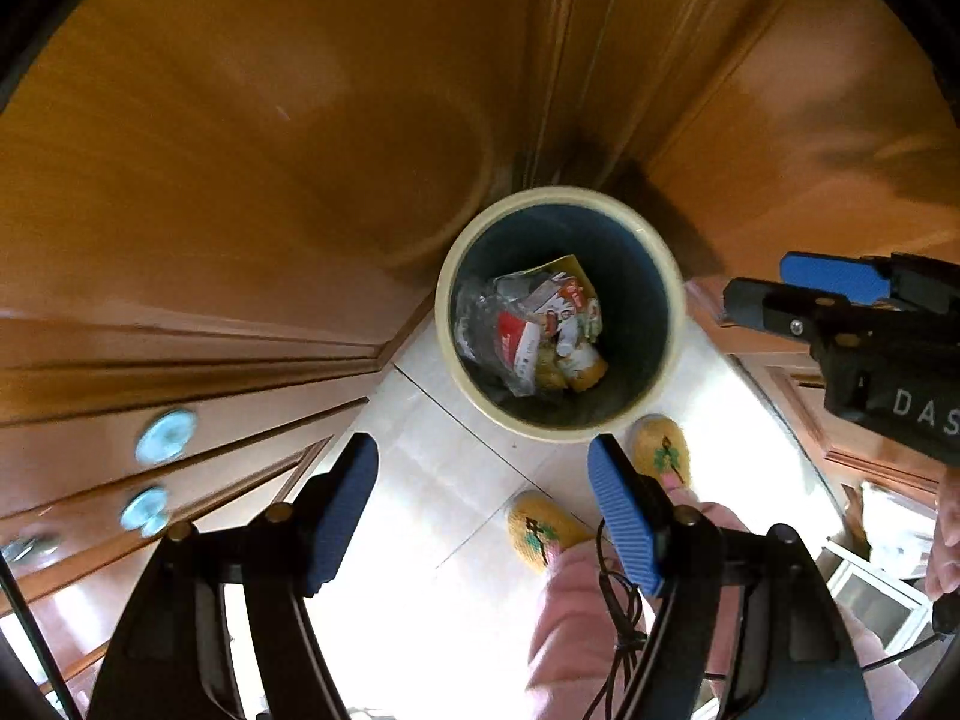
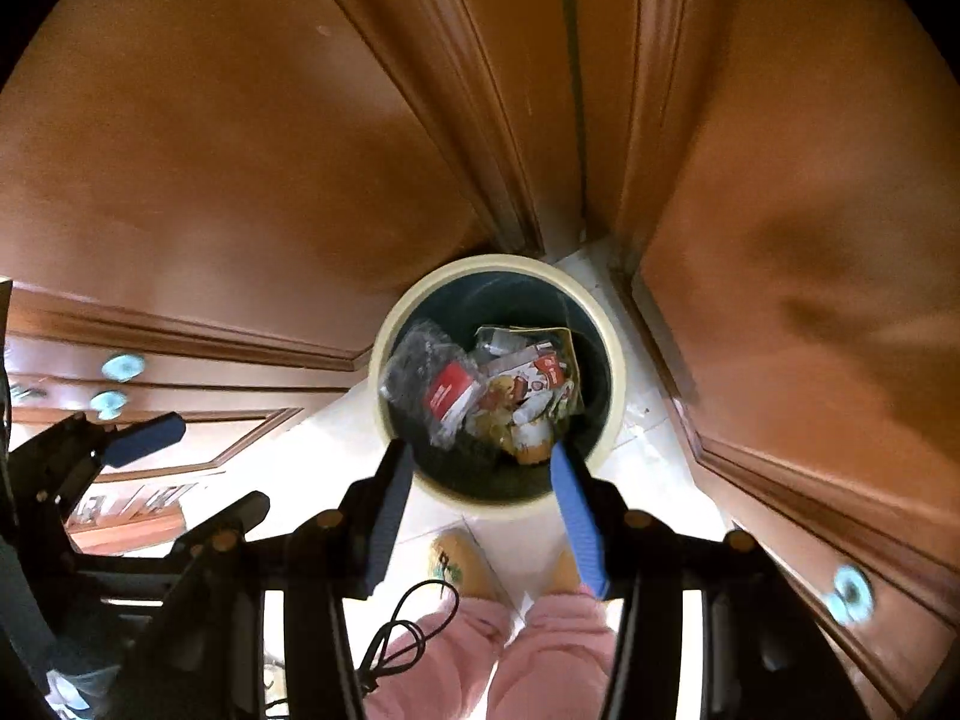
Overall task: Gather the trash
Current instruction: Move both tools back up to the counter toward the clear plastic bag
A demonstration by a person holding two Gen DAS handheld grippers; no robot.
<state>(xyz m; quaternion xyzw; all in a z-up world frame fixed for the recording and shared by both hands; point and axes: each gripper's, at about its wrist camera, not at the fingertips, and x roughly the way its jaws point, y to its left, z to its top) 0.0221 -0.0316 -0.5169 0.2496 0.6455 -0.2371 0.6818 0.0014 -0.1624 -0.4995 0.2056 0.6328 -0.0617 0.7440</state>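
Left wrist view looks straight down into the trash bin (image 1: 561,315), a round can with a cream rim and a dark inside, standing on the pale tiled floor (image 1: 432,468) in a corner formed by wooden cabinet doors (image 1: 240,150). At the bottom of the bin lies the trash (image 1: 534,333) — crumpled clear plastic, a red-and-white wrapper and printed packaging, all well below the rim.

The left hand-held gripper (image 1: 483,513) hangs above the floor just on the near side of the bin; its blue pads are spread wide with nothing between them. The right hand-held gripper (image 2: 477,519) hovers over the near edge of the bin, its tips reaching the rim in that view, and it too is parted and empty. Below both grippers, near the bin, are the person's yellow slippers (image 1: 660,444) and pink trousers (image 2: 540,648).

As a judgement: the collecting looks largely done — several pieces already sit in the bin and neither gripper carries anything. No loose trash shows on the floor around the bin, but only this corner is in view, so whether more waits elsewhere cannot be told.
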